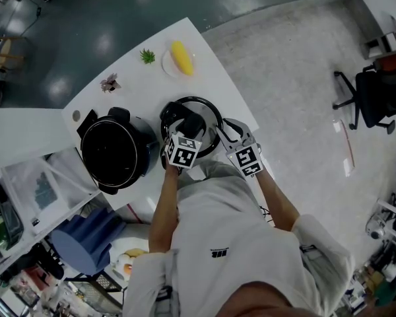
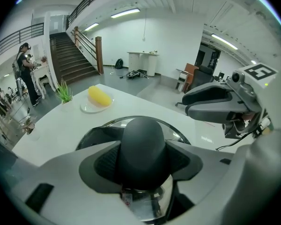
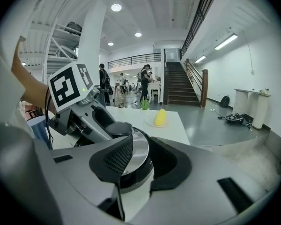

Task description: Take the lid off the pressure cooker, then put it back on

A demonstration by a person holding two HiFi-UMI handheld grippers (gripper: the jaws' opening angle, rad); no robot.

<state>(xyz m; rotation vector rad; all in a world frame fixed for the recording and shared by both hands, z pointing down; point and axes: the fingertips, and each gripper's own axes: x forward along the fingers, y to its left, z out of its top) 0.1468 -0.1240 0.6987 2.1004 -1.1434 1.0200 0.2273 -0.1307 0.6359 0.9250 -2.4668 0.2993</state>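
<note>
Here the lid (image 1: 210, 111) lies off the pressure cooker pot (image 1: 115, 152), on the white table (image 1: 208, 78) at the pot's 3 o'clock in the head view. The left gripper (image 2: 143, 161) is clenched on the lid's black knob (image 2: 143, 132), a pad pressed to each side. The right gripper (image 3: 139, 161) sits at the lid's 4 o'clock, jaws parted astride its edge without squeezing; a corn cob (image 1: 180, 57) rests at 12 o'clock.
</note>
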